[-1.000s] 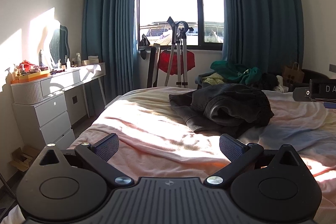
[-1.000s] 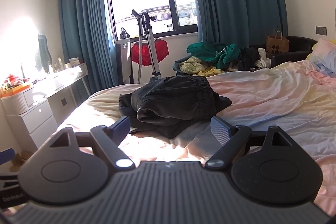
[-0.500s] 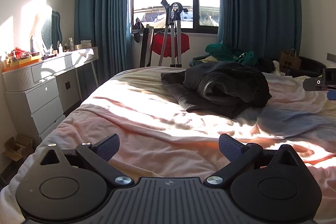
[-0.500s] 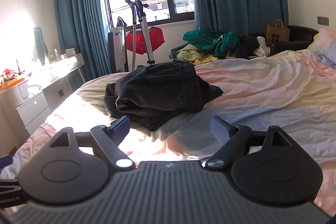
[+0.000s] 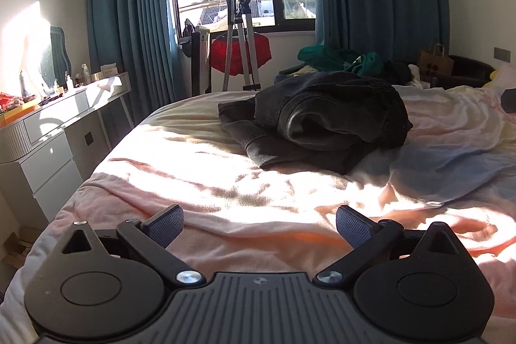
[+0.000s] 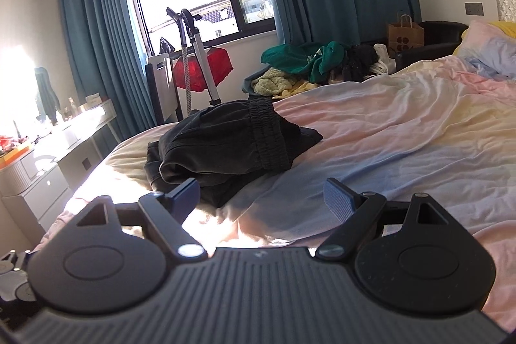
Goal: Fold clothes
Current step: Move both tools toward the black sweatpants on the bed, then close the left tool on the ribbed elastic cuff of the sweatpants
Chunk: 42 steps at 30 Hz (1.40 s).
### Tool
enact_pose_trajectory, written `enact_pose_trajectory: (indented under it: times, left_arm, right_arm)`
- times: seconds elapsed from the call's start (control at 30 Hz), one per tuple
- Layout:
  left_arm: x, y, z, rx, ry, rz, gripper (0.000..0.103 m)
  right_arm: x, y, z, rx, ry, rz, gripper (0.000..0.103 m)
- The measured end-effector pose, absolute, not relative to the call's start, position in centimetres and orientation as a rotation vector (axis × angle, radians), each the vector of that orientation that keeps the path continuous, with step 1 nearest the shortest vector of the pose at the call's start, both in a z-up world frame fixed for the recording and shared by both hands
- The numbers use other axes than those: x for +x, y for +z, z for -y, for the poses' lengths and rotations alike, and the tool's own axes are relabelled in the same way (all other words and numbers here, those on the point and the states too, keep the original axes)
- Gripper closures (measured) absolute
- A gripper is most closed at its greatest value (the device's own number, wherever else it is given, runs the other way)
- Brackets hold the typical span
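Observation:
A crumpled pair of dark grey trousers lies in a heap on the pastel bed sheet, its elastic waistband facing right in the right wrist view. My left gripper hovers open over the sunlit near part of the bed, well short of the heap. My right gripper is open too, nothing between its fingers, its left fingertip just in front of the heap's near edge.
A white dressing table with bottles stands left of the bed. By the window are a garment steamer stand and a red item. A pile of green and yellow clothes, a paper bag and a dark armchair sit beyond the bed. Pillows lie far right.
Both grippers have moved closer to the trousers and tilted; the heap looks larger in both views. Both stay open and hold nothing.

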State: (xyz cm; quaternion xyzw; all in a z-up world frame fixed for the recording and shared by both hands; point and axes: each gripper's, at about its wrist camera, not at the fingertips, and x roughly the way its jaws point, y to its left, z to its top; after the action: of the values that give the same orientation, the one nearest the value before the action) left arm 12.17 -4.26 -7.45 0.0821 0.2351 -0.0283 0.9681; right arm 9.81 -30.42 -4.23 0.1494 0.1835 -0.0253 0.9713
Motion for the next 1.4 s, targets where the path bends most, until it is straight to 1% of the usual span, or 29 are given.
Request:
enact_pose_trajectory:
  times: [0.13,0.37,0.47,0.57,0.7,0.8,0.9,0.93,1.0,1.03,1.07,1.1,1.13,1.23,1.4]
  left_arm:
    - [16.4,-7.4,7.8,0.242,-0.114,-0.471,0.005]
    - [25.6,-4.9,15.1,0.397,-0.128,-0.360,0.004]
    - [30.2,-4.8,18.7,0.430,-0.106,-0.364,0.004]
    - [34.7,-5.3,22.1,0.440,-0.074,-0.400,0.003]
    - [39.6,-6.8,26.0,0.466,-0.053,-0.425,0.002]
    - [41.9,-8.5,28.2,0.528,0.000,-0.420,0.001]
    - [43.3,-9.6,29.0,0.490,0.030,-0.422,0.002]
    - [43.6,-9.8,28.9,0.474,0.035,-0.430,0.004]
    - [44.1,-9.9,29.0,0.467,0.038,-0.436,0.012]
    - [44.1,-9.9,29.1,0.472,0.026,-0.437,0.027]
    - [43.9,-9.9,29.3,0.483,0.016,-0.440,0.054]
    - [43.6,-9.9,29.6,0.497,0.008,-0.442,0.068]
    - [43.3,-9.9,29.8,0.511,0.000,-0.445,0.094]
    - [41.8,-9.6,30.2,0.517,-0.017,-0.433,0.100]
    - [38.6,-7.6,28.6,0.472,-0.054,-0.399,0.101]
  right_arm:
    - [10.3,-4.8,31.7,0.356,-0.098,-0.374,0.018]
    - [11.1,-5.9,34.0,0.450,-0.182,-0.378,0.017]
    - [11.2,-6.4,35.1,0.499,-0.224,-0.347,0.017]
    - [11.3,-7.1,36.3,0.555,-0.268,-0.308,0.017]
    - [12.4,-8.6,38.1,0.620,-0.326,-0.330,0.017]
    - [13.2,-9.7,39.0,0.658,-0.361,-0.349,0.017]
    - [13.7,-10.4,39.2,0.688,-0.357,-0.367,0.017]
    - [13.9,-10.6,39.2,0.684,-0.356,-0.368,0.017]
    - [14.3,-10.9,38.9,0.669,-0.364,-0.378,0.017]
    - [14.4,-11.1,39.0,0.672,-0.366,-0.381,0.017]
    - [14.6,-11.2,39.0,0.679,-0.370,-0.385,0.017]
    - [14.7,-11.3,39.1,0.687,-0.374,-0.388,0.017]
    - [14.8,-11.4,39.2,0.694,-0.378,-0.392,0.017]
    - [14.8,-11.4,39.2,0.686,-0.380,-0.384,0.017]
    - [14.3,-10.9,39.1,0.673,-0.383,-0.362,0.017]
